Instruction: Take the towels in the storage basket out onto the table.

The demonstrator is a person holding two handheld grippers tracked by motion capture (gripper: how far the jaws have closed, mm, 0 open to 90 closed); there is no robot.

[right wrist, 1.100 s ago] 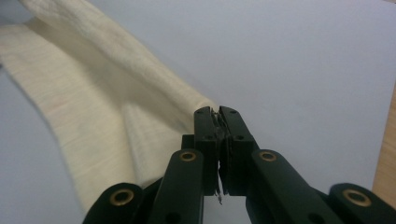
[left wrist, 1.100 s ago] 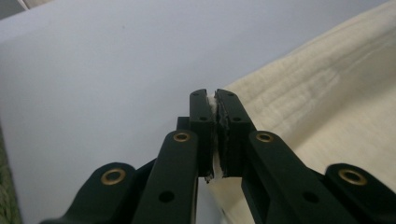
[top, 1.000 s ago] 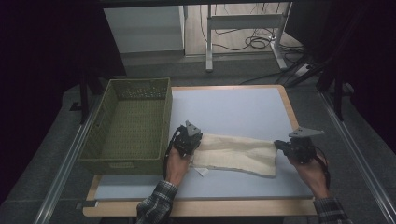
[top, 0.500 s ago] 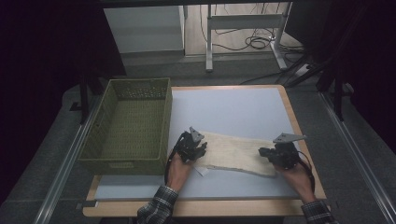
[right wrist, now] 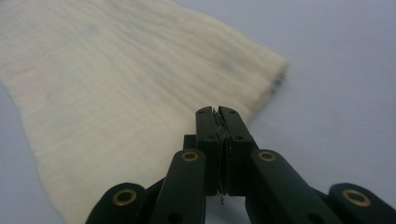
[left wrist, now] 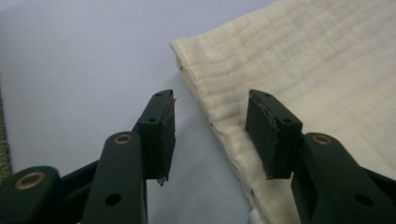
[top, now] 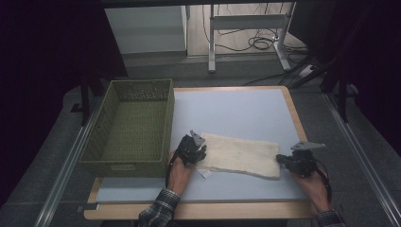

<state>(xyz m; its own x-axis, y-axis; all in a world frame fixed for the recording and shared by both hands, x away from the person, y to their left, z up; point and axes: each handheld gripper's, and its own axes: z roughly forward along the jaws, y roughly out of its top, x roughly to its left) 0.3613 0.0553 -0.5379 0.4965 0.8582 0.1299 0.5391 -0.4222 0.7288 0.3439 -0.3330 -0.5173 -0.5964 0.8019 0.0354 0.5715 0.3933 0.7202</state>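
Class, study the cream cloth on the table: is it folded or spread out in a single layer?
Folded. The cloth shows several stacked layers along its edge in the left gripper view, lying flat as a thick rectangle.

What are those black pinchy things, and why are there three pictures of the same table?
A person sits at a table and holds a pinching tool in each hand. One picture comes from a camera up high. There you see the left tool and the right tool at the two ends of a folded cream cloth. A green basket stands at the left. The other two pictures come from small cameras that ride on the tools. In the left gripper view, the left tool is open, with one jaw over the cloth and one over the bare table. In the right gripper view, the right tool is shut at the cloth's edge. Whether it pinches any cloth, I cannot tell.
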